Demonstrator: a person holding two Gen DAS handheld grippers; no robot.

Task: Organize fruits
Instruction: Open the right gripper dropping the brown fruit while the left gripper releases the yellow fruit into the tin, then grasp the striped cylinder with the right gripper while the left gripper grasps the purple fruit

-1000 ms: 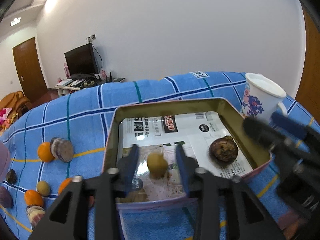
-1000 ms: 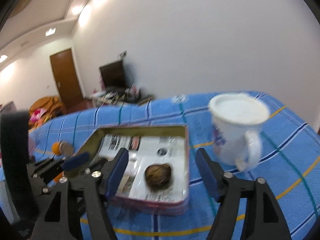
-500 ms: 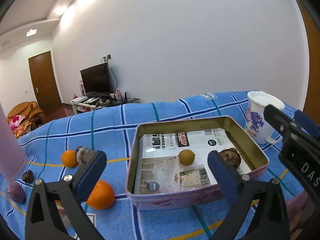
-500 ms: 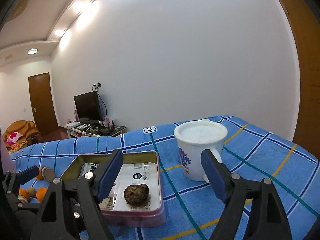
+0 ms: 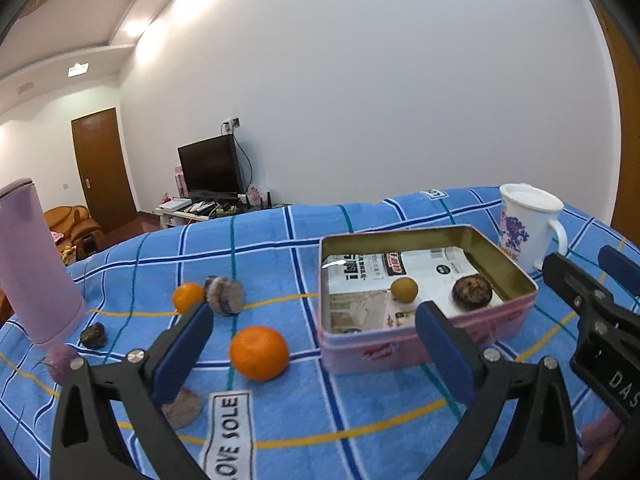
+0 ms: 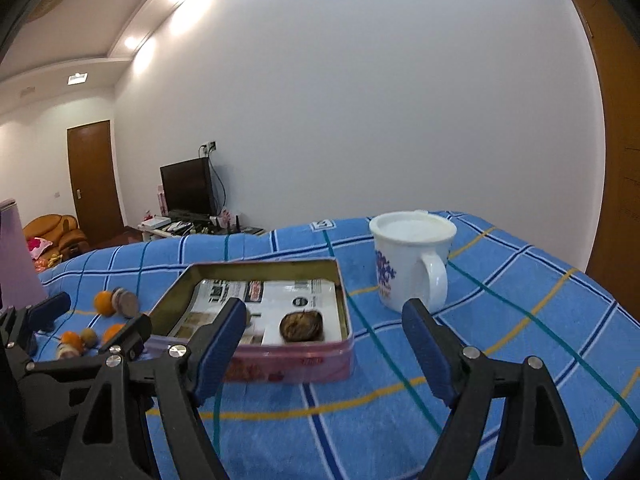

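A pink tin box lies open on the blue checked cloth and holds a small yellow fruit and a brown wrinkled fruit. The tin and the brown fruit also show in the right wrist view. My left gripper is open and empty, above the cloth in front of a large orange. A smaller orange, a cut purple fruit and a small dark fruit lie left of the tin. My right gripper is open and empty, in front of the tin.
A white mug with blue print stands right of the tin. A tall pink cylinder stands at the far left. A purple fruit and a pale cut piece lie near the left fingers. Cloth edges drop off behind and right.
My left gripper has opened wide, let go of the yellow fruit in the tin, and drawn back and left. My right gripper has pulled back a little and stays open.
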